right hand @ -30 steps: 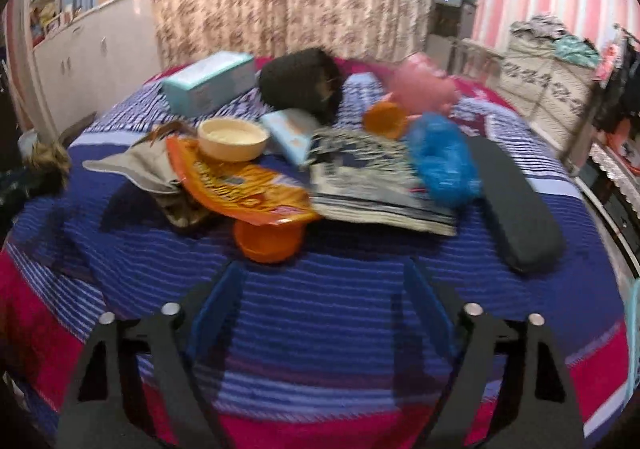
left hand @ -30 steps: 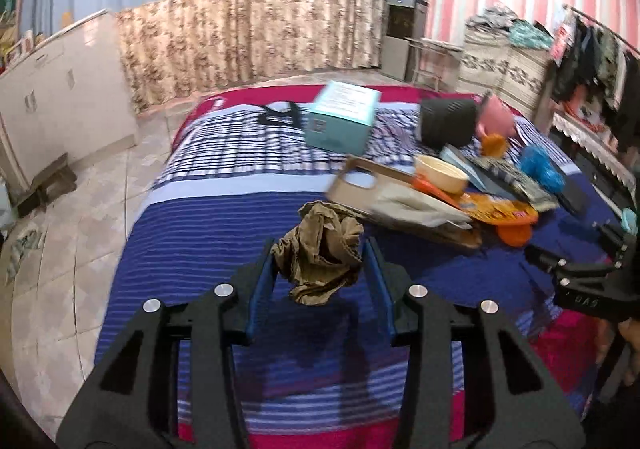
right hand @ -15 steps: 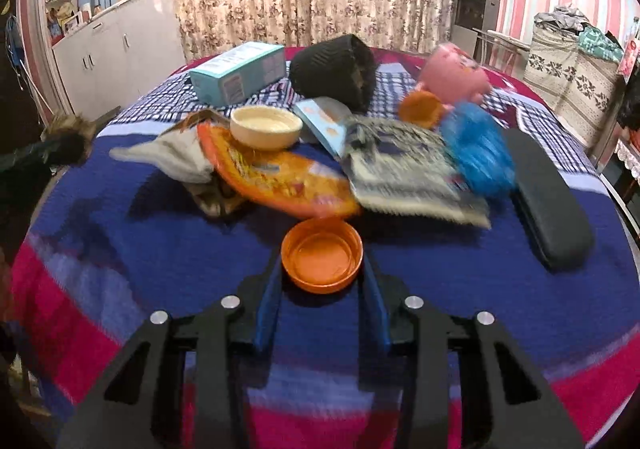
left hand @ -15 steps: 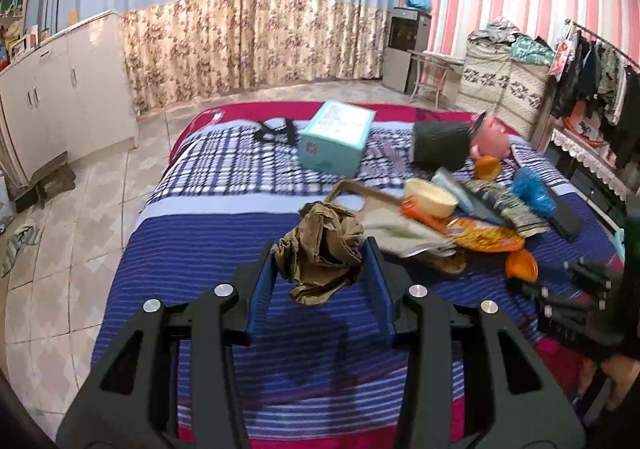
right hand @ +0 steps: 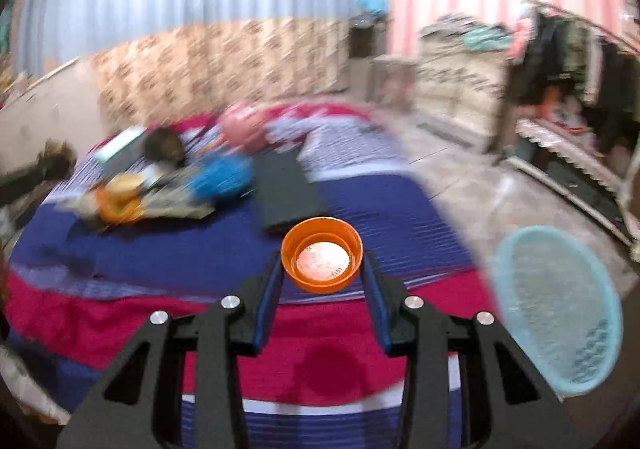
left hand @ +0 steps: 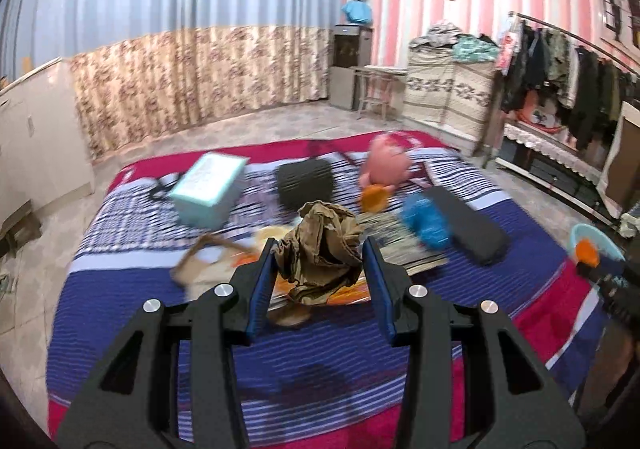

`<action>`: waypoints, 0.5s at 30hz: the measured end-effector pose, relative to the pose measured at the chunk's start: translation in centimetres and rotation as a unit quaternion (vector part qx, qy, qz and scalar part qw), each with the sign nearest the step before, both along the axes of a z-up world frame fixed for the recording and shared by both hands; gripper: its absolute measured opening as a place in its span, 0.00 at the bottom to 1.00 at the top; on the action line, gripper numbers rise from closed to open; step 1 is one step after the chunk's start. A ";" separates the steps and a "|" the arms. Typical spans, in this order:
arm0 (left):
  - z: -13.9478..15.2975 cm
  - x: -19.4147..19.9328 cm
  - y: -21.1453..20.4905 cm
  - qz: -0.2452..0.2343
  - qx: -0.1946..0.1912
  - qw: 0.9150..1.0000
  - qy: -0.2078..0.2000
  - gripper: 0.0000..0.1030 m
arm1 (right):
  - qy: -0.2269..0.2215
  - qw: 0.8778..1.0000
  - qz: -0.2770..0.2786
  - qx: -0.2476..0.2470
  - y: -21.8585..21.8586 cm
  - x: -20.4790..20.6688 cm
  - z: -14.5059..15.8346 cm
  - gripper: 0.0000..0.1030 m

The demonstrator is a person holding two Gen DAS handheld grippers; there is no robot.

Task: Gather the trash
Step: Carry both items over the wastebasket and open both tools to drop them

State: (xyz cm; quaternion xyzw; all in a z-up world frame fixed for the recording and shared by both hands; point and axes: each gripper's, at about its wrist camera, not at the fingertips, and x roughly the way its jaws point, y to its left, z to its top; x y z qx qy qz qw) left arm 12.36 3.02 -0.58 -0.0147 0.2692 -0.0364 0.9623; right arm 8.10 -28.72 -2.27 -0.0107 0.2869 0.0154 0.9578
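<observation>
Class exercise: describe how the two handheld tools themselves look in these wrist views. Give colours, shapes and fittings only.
Both the left tool and the right tool look alike: matte black angular frames with triangular cut-outs, silver round bolt heads, and two flat fingers lined with blue pads. No cables or markings show.

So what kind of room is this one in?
Most likely a home bedroom: a bed with a striped blanket, a clothes rack along the wall, and long curtains.

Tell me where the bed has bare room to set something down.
The bedspread is bare along its near edge, nearer than the clutter, and down the left side in front of the teal box. From the teal box across to the black case it is crowded.
</observation>
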 end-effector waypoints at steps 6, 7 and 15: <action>1.7 0.7 -7.5 -0.055 0.000 0.998 -0.028 0.41 | -0.043 0.995 -0.090 -0.001 -8.5 -1.3 2.8 0.39; 1.8 0.8 -8.4 -0.062 0.000 0.998 -0.030 0.41 | -0.048 0.993 -0.106 -0.005 -9.8 -1.6 3.0 0.39; 2.4 1.1 -18.9 -0.144 -0.004 0.989 -0.043 0.41 | -0.050 0.984 -0.168 0.019 -16.5 -2.7 2.0 0.39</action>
